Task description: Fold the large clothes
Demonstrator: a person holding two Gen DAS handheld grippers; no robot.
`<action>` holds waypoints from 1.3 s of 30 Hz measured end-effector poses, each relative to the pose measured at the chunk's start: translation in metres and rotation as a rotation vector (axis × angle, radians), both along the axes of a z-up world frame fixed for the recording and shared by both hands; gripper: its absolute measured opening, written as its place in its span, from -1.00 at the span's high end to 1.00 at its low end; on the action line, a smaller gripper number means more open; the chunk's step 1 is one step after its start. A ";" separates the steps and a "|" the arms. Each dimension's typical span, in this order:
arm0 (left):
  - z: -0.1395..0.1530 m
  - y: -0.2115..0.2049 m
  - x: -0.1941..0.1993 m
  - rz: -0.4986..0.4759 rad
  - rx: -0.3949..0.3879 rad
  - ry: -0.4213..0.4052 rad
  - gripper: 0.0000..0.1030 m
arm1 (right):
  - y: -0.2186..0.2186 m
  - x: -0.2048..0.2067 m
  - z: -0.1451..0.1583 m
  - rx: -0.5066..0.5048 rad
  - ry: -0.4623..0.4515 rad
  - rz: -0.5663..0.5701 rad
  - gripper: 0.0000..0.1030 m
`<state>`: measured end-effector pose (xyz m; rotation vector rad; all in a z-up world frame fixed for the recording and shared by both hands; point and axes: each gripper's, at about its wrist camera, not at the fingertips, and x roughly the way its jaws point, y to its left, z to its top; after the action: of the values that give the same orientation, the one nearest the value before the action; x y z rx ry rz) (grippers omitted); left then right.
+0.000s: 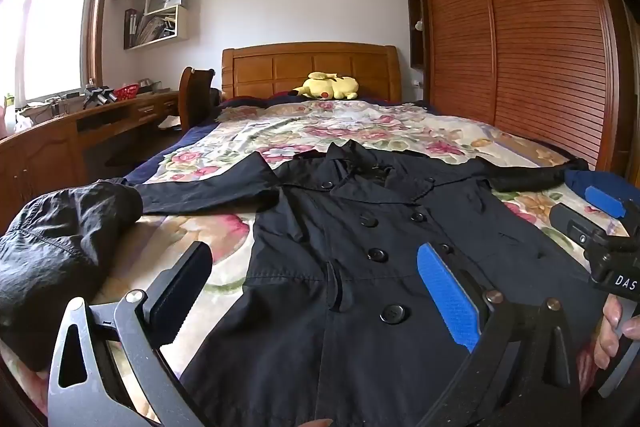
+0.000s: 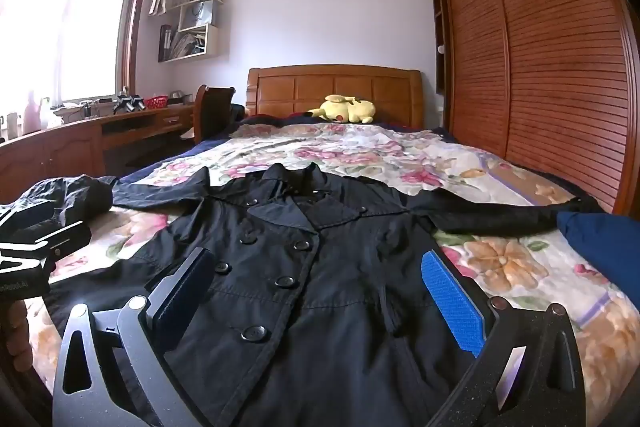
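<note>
A dark navy double-breasted coat (image 1: 360, 267) lies flat and face up on the bed, collar toward the headboard, both sleeves spread out sideways; it also shows in the right wrist view (image 2: 320, 267). My left gripper (image 1: 316, 267) is open and empty, held above the coat's lower left front. My right gripper (image 2: 320, 275) is open and empty above the coat's lower right front; it also appears at the right edge of the left wrist view (image 1: 600, 223). The left sleeve end reaches a dark bundle; the right sleeve (image 2: 500, 211) ends at the bed's right side.
A floral bedspread (image 1: 360, 131) covers the bed. A crumpled dark garment (image 1: 52, 239) lies at the left edge. A yellow plush toy (image 1: 326, 85) sits by the wooden headboard. A blue cloth (image 2: 600, 235) lies right. A wardrobe (image 1: 520, 47) stands right; a desk (image 1: 80, 123) left.
</note>
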<state>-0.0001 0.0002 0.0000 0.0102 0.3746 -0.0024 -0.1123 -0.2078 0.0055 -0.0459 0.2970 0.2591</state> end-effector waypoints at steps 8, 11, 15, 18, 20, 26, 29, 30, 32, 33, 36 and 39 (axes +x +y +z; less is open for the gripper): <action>0.000 0.004 0.000 0.004 -0.002 -0.010 -1.00 | 0.001 0.002 -0.002 -0.005 -0.011 0.000 -0.99; 0.004 -0.005 -0.002 0.000 0.007 -0.011 -1.00 | 0.000 0.002 -0.002 -0.003 -0.012 0.000 -0.99; 0.006 -0.005 -0.003 0.000 0.010 -0.015 -1.00 | 0.000 0.002 -0.002 -0.002 -0.012 0.000 -0.99; 0.006 -0.006 -0.004 0.003 0.012 -0.019 -1.00 | 0.000 0.001 -0.002 -0.001 -0.012 0.000 -0.99; 0.005 -0.004 -0.004 0.001 0.008 -0.021 -1.00 | 0.000 0.000 -0.001 -0.001 -0.012 -0.001 -0.99; 0.008 -0.002 -0.006 0.003 0.007 -0.026 -1.00 | 0.000 0.000 -0.001 0.000 -0.012 -0.001 -0.99; 0.007 -0.002 -0.007 0.003 0.005 -0.030 -1.00 | 0.000 -0.001 0.000 -0.001 -0.010 -0.001 -0.99; 0.007 -0.002 -0.006 0.003 0.005 -0.029 -1.00 | 0.000 -0.001 0.001 -0.001 -0.009 0.000 -0.99; 0.008 -0.002 -0.006 0.004 0.006 -0.029 -1.00 | 0.000 -0.001 0.001 -0.002 -0.011 0.000 -0.99; 0.007 -0.002 -0.006 0.003 0.006 -0.029 -1.00 | 0.000 -0.001 0.000 -0.002 -0.009 0.000 -0.99; 0.007 -0.002 -0.007 0.004 0.006 -0.030 -1.00 | 0.000 0.000 0.000 -0.001 -0.009 -0.001 -0.99; 0.008 -0.002 -0.007 0.004 0.007 -0.031 -1.00 | -0.001 -0.002 0.001 0.003 -0.010 -0.003 -0.99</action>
<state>-0.0071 -0.0015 0.0077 0.0161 0.3438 0.0025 -0.1144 -0.2089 0.0060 -0.0438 0.2870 0.2558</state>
